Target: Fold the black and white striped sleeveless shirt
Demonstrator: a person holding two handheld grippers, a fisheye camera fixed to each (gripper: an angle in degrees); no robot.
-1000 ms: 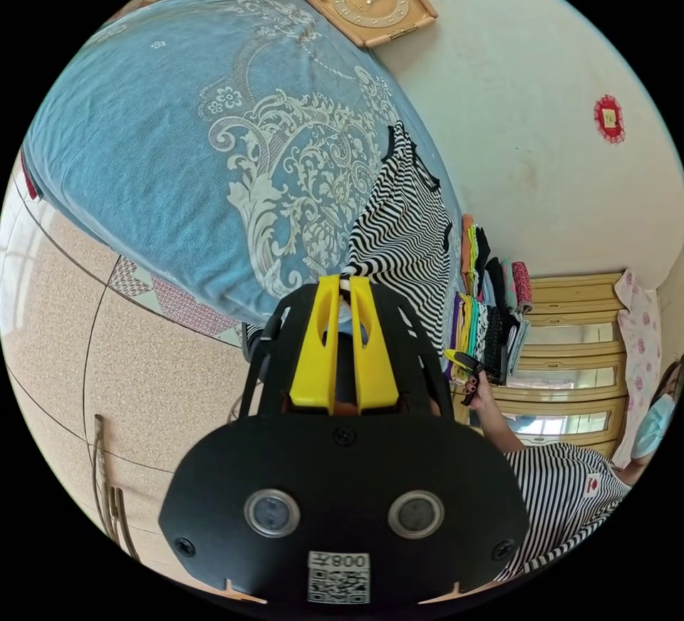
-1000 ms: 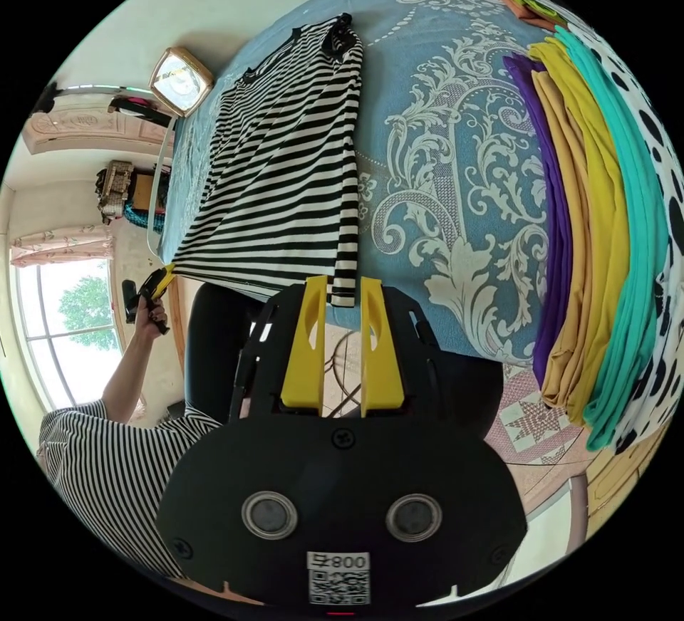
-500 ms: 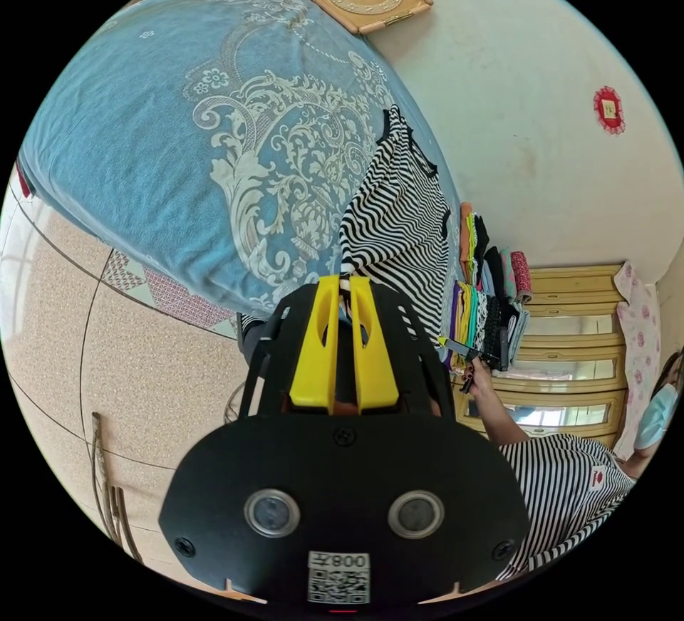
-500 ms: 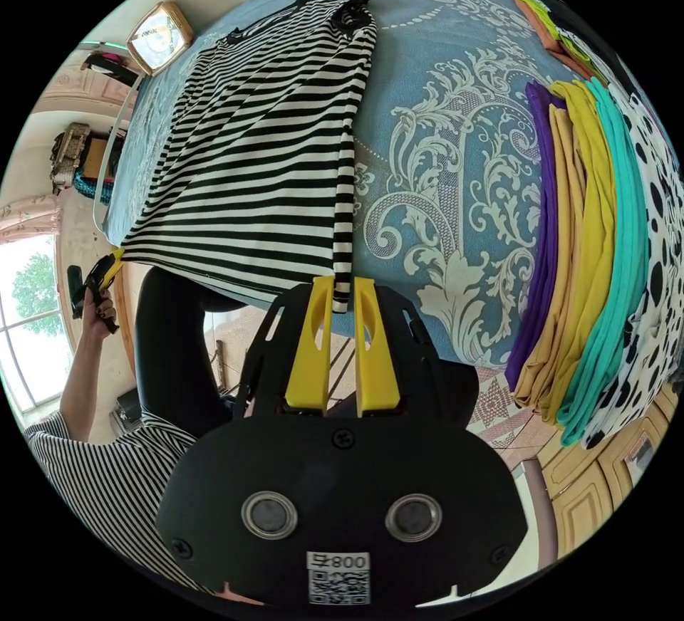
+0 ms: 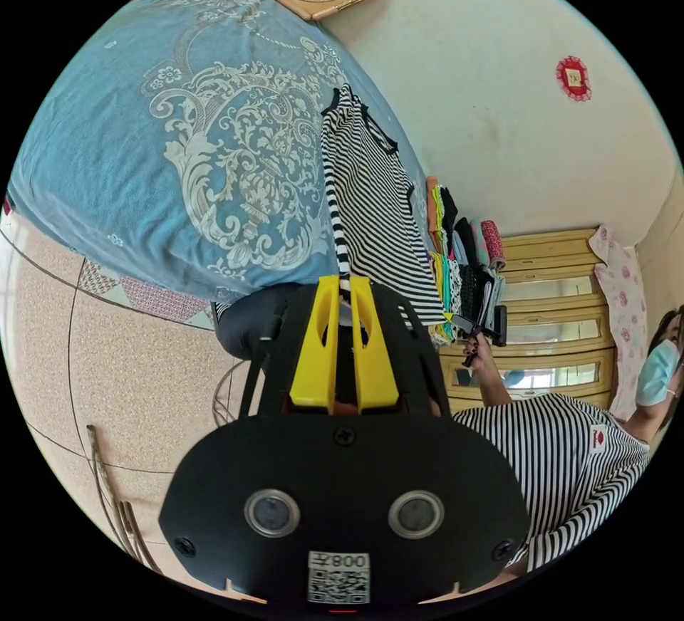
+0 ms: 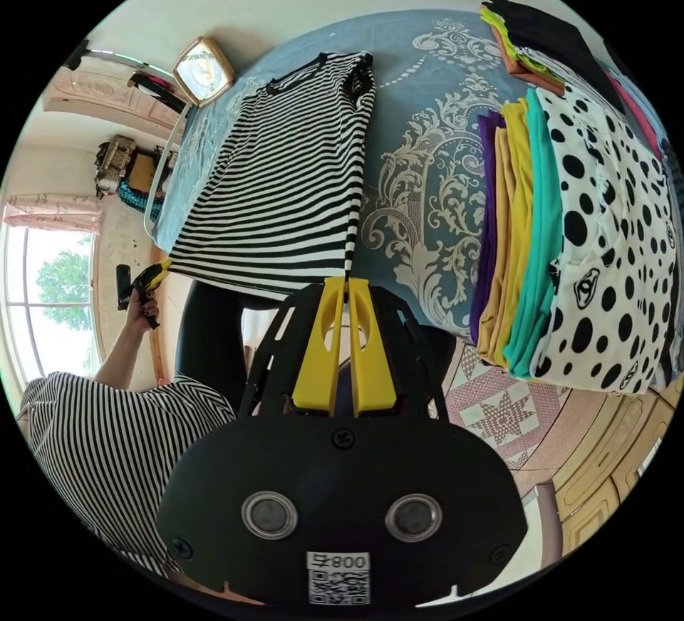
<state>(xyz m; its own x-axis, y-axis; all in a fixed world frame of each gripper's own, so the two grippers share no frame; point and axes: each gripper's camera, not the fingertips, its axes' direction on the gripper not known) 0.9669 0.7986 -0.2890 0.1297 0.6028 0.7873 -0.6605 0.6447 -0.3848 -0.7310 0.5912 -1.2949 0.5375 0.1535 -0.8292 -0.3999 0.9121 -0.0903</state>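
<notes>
The black and white striped sleeveless shirt [image 6: 278, 179] lies spread on the blue surface with pale scroll patterning [image 6: 427, 172], its near hem at the edge. The right gripper [image 6: 347, 284] has its yellow jaws clamped on the shirt's near right hem corner. The left gripper [image 5: 345, 282] seems likewise clamped on the near left corner, beside a stack of folded colourful clothes [image 6: 570, 236].
</notes>
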